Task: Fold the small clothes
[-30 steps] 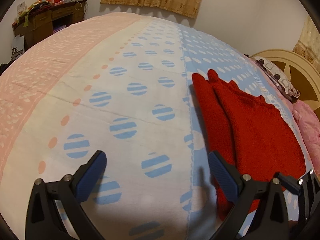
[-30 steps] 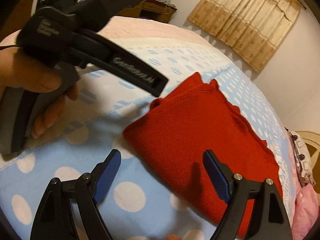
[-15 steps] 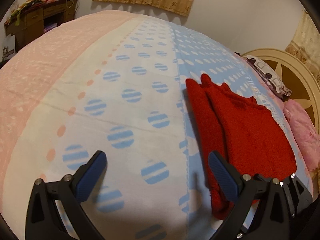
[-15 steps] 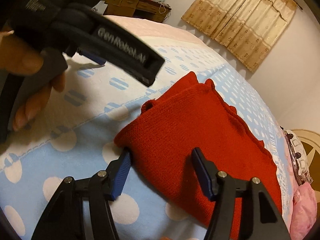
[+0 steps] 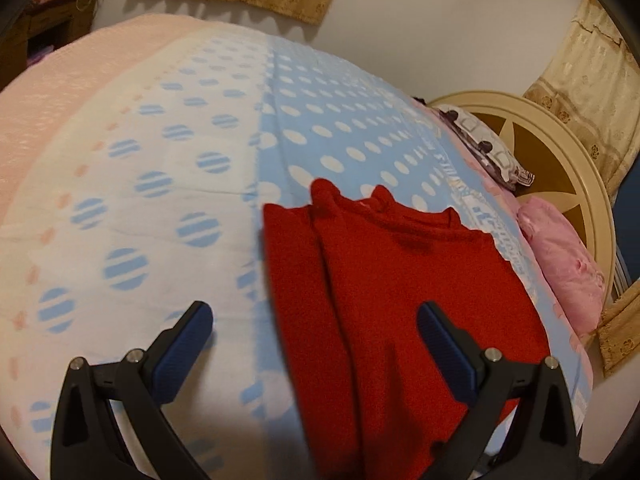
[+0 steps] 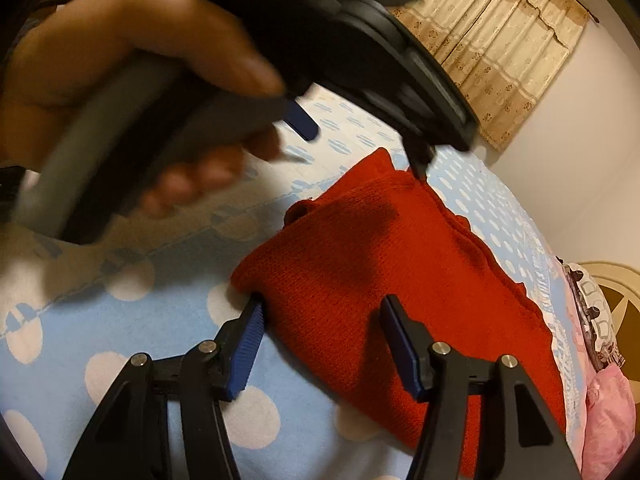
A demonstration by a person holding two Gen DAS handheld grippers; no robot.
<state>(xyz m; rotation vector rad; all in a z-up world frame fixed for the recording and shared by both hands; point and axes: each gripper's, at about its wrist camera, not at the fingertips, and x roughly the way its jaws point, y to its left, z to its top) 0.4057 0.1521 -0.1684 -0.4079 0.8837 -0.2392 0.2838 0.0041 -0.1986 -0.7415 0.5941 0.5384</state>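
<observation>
On the blue polka-dot part of the bedspread [image 5: 340, 136], the folded red knit garment [image 5: 400, 288] is lying flat, its doubled edge facing the white striped-dot band. Your right gripper [image 6: 320, 344] is sitting at the garment's near corner with its fingers partly spread, one blue pad [image 6: 248, 344] against the folded edge and the other over the cloth, gripping nothing. Your left gripper [image 5: 316, 344] is hovering with its fingers spread wide, straddling the garment's edge and holding nothing. Beyond the garment, a pink pillow [image 5: 564, 268] is resting by the headboard [image 5: 576, 184].
</observation>
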